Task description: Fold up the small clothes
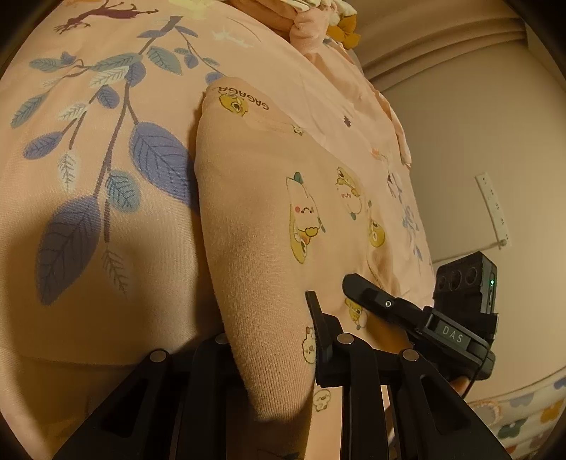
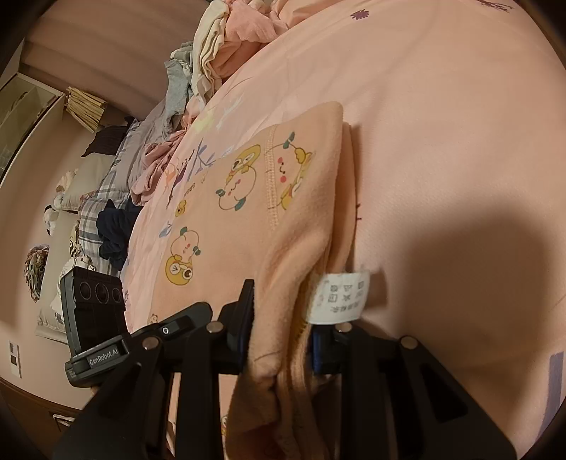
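Note:
A small peach garment point(image 1: 269, 219) printed with cartoon animals lies partly folded on the pink bedsheet point(image 1: 88, 212). My left gripper point(image 1: 272, 350) is shut on its near folded edge, cloth bulging between the fingers. The right gripper point(image 1: 357, 283) shows at the right of the left wrist view, at the same garment. In the right wrist view the garment point(image 2: 269, 198) hangs between my right gripper's point(image 2: 283, 339) fingers, which are shut on its layered edge. A white care label point(image 2: 339, 297) sticks out beside the right finger.
A heap of unfolded clothes point(image 2: 212, 63) lies at the far end of the bed, also in the left wrist view point(image 1: 311, 21). Plaid bedding and dark clothes point(image 2: 113, 226) lie at the left. A wall with a power strip point(image 1: 493, 208) stands at the right.

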The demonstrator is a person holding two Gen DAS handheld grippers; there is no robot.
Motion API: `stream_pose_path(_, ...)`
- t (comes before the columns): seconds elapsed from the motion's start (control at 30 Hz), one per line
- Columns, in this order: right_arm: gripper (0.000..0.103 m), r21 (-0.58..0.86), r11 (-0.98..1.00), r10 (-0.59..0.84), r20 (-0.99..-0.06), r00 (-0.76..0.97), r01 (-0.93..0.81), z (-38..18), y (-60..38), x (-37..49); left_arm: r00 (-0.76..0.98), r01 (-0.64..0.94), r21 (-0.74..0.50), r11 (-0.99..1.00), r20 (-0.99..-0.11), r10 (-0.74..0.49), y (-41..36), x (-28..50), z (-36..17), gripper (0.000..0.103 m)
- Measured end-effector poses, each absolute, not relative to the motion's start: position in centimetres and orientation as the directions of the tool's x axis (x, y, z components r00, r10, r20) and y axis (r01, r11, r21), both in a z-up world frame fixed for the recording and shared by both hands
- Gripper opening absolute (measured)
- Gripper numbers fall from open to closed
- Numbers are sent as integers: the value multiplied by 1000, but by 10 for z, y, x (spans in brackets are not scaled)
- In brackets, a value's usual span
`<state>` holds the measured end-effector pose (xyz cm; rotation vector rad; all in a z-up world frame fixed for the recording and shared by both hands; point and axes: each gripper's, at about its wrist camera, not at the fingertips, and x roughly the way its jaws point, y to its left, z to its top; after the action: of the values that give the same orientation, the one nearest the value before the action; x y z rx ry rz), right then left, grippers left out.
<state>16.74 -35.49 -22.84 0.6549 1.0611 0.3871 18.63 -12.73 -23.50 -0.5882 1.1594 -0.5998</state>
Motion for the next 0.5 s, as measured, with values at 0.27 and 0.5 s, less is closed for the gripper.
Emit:
stream_pose_path(0.27,24,662,749,586,-669,457,8,-227,-355,167,309,164,-671,723,-662,-683,-136,184,-230,23)
stream_pose_path(0.5,24,674,739,591,-646,484,-4,-223,-355,163,339,216,-616,757,-680,-650,-143,182,-220,20)
